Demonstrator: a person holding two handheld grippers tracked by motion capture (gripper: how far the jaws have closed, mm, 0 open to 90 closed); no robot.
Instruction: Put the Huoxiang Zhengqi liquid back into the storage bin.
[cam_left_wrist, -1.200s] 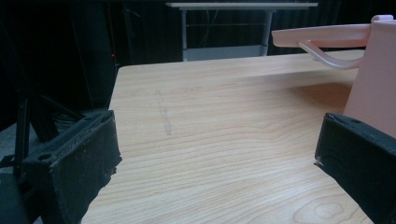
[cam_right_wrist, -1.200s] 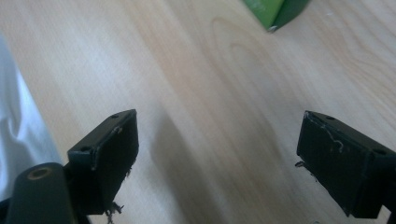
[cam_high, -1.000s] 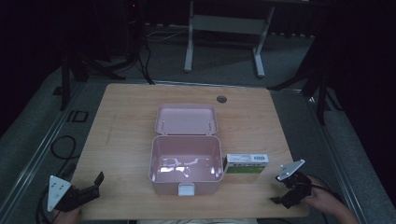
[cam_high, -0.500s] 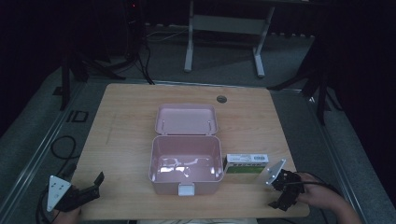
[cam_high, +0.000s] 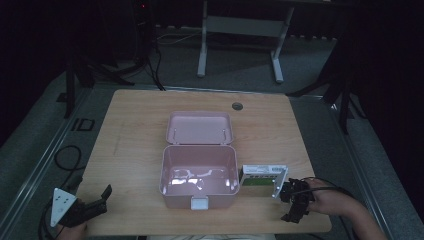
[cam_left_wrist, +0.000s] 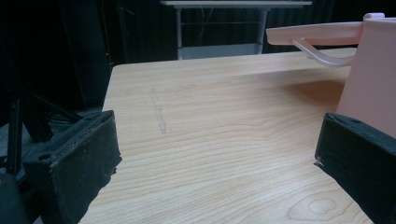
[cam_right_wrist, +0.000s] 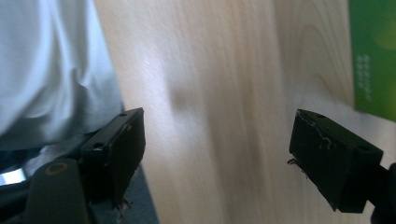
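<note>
An open pink plastic box (cam_high: 199, 175) sits mid-table with its lid (cam_high: 200, 128) laid back behind it. A white and green carton (cam_high: 259, 178) lies on the table against the box's right side. My right gripper (cam_high: 294, 202) is just right of the carton, near the front edge, open and empty. In the right gripper view the jaws (cam_right_wrist: 217, 144) are spread over bare wood, with the carton's green face (cam_right_wrist: 371, 56) at the upper right. My left gripper (cam_high: 92, 207) rests open at the front left corner. Its view (cam_left_wrist: 217, 149) has the box wall (cam_left_wrist: 373, 70) at the right.
The wooden table (cam_high: 135, 130) has a round grommet (cam_high: 237, 106) near its back edge. A metal stand (cam_high: 240, 30) is on the floor beyond, and cables (cam_high: 67, 157) lie on the floor at the left. A person's light shirt (cam_right_wrist: 51, 70) borders the table's front edge.
My right gripper has moved left to the carton's right end and has turned. The left gripper, the box and the carton have stayed put.
</note>
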